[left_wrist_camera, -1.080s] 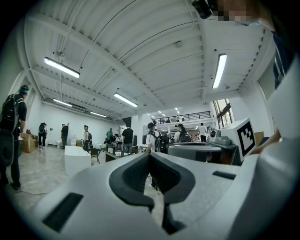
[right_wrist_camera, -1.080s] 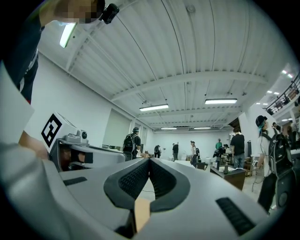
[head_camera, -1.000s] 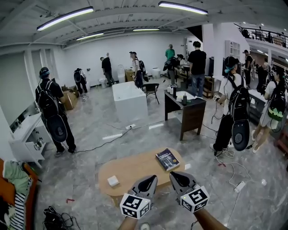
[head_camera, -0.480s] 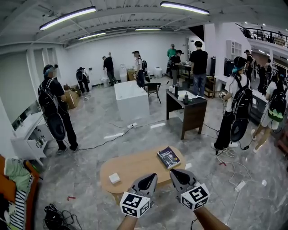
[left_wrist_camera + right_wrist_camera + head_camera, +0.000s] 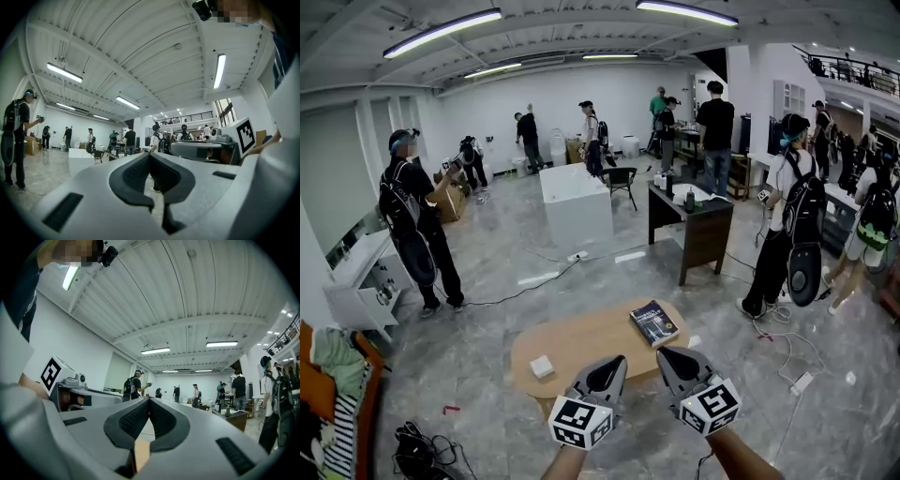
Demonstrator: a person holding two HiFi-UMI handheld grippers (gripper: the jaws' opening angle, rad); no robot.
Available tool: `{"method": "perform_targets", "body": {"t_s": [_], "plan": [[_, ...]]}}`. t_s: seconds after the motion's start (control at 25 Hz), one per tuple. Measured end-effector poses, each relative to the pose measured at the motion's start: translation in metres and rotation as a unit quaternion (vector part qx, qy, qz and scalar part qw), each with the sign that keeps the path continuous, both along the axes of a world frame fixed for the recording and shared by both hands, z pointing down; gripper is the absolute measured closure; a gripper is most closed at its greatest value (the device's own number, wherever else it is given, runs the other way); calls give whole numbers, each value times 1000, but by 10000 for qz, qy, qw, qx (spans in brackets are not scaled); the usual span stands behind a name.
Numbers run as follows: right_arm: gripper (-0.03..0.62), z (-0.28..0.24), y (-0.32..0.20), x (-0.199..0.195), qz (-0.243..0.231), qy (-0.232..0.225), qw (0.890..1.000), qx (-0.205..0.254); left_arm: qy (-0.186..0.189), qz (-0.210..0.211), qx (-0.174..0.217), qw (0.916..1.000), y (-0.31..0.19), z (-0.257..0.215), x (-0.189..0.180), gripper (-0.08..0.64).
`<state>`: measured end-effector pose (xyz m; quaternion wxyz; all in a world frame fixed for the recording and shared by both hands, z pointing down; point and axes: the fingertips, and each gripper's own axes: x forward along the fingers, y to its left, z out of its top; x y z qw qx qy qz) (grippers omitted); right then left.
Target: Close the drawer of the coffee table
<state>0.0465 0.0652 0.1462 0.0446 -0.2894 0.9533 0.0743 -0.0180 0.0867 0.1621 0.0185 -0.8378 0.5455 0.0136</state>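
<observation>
The oval wooden coffee table (image 5: pixel 581 345) stands on the grey floor just ahead of me in the head view. A dark book (image 5: pixel 653 322) lies at its right end and a small white box (image 5: pixel 542 367) near its left front. I cannot make out its drawer from here. My left gripper (image 5: pixel 615 362) and right gripper (image 5: pixel 664 353) hover side by side over the table's near edge, tips pointing away from me. Both are shut with nothing between the jaws. In the gripper views, the left gripper (image 5: pixel 149 153) and right gripper (image 5: pixel 149 399) face the room and ceiling, and the table is out of sight.
A dark desk (image 5: pixel 692 225) and a white block (image 5: pixel 575 206) stand beyond the table. Several people with backpacks stand around the room. A power strip and cables (image 5: pixel 797 380) lie on the floor at right. A white shelf (image 5: pixel 356 281) and clothes (image 5: pixel 333 370) are at left.
Both grippers stay shut and almost in place, drifting slightly right. The head view has shifted a little. The person at left has turned and raised their arms.
</observation>
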Motion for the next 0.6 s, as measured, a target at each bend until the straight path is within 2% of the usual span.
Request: {"method": "perform_targets", "body": {"t_s": [0.6], "plan": [[580, -11, 0, 3, -3, 78, 9999, 65, 76, 32, 45, 10000, -4, -7, 8, 558]]}}
